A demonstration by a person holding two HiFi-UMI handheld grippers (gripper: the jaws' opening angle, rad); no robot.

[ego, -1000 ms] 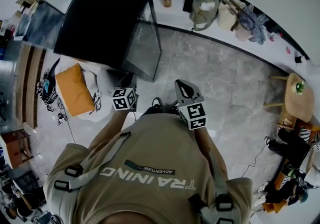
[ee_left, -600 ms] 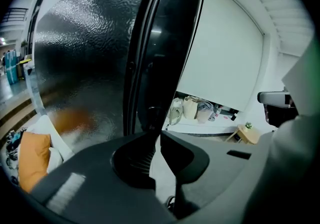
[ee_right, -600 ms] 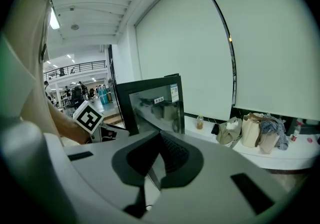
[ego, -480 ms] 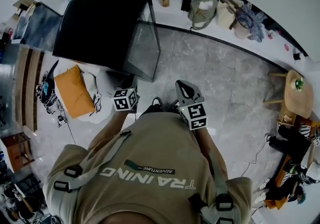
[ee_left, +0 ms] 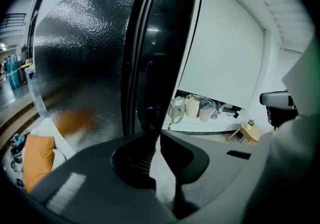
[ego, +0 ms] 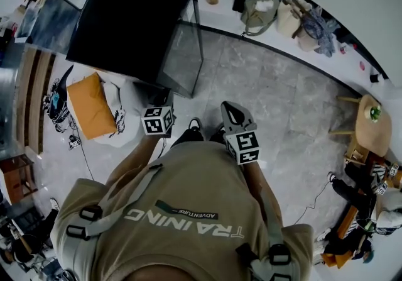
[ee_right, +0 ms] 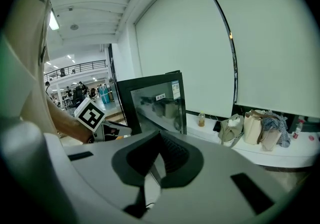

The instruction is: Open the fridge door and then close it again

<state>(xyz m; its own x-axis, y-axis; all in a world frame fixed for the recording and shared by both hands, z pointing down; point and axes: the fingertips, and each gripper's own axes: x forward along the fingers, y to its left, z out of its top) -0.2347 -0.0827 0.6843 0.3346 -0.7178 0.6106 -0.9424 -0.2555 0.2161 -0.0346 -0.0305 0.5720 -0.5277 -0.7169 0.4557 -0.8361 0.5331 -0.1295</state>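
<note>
Little has changed in the last second. My left claw (ee_left: 159,135) and right claw (ee_right: 160,135) are still held low in front of my chest, side by side, where they were. Only the room has slid a little in the head view. The fridge (ego: 132,22) now sits slightly higher and the orange cushion (ego: 91,107) has drifted with it, so I take it that I have leaned or stepped a touch forward.

Both claws are pressed together and pinch nothing; only floor shows through the thin slit under the tips.

The fridge stands ahead of the left claw and well apart from it. Its dimpled side is to that claw's left and its glossy door (ee_left: 165,42) is straight ahead. From the right claw it lies ahead and to the left, beyond the left claw's cube (ee_right: 91,114). The door looks shut, with only a narrow seam at its edge. I cannot pick out a handle from here.

For the task, I judge that nothing on the fridge has been touched at this moment and I am only closing in. The next move needs the left claw carried forward to the door's edge and spread to take hold. The glossy front offers little to grip, so a slip is the risk.
</note>
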